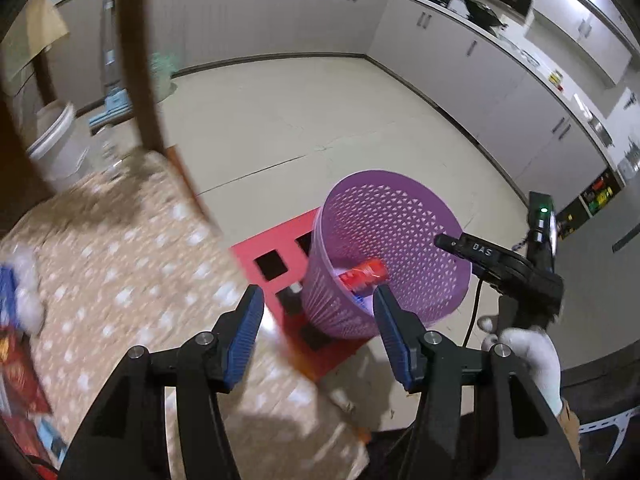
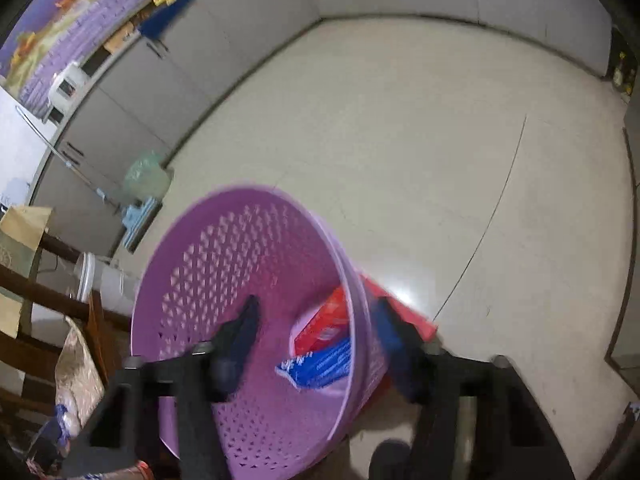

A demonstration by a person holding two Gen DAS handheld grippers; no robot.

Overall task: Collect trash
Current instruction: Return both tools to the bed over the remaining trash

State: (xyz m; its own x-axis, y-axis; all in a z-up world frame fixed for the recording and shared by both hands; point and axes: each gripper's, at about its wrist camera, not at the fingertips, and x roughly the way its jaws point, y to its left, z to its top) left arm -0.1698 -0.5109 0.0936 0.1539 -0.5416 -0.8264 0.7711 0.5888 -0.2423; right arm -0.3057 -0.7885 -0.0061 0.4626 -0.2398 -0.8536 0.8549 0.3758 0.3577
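A purple mesh basket (image 1: 384,240) stands on a red perforated stool (image 1: 276,256) beside the table. Inside lie a red packet (image 1: 364,274) and, in the right wrist view, a red packet (image 2: 326,320) and a blue-and-white wrapper (image 2: 320,364). My left gripper (image 1: 318,296) hangs open and empty over the gap between table edge and basket. My right gripper (image 2: 316,308) is open and straddles the basket's (image 2: 240,264) right wall, one finger inside, one outside, pads apart from it. From the left wrist the right gripper (image 1: 456,246) shows over the basket's right rim, held by a white-gloved hand (image 1: 528,356).
A table with a floral cloth (image 1: 120,280) fills the left, with red and blue wrappers (image 1: 16,360) and a white tissue (image 1: 28,292) at its left edge. A dark chair post (image 1: 136,60) rises behind. A white bucket (image 1: 56,136) and cabinets line the pale floor.
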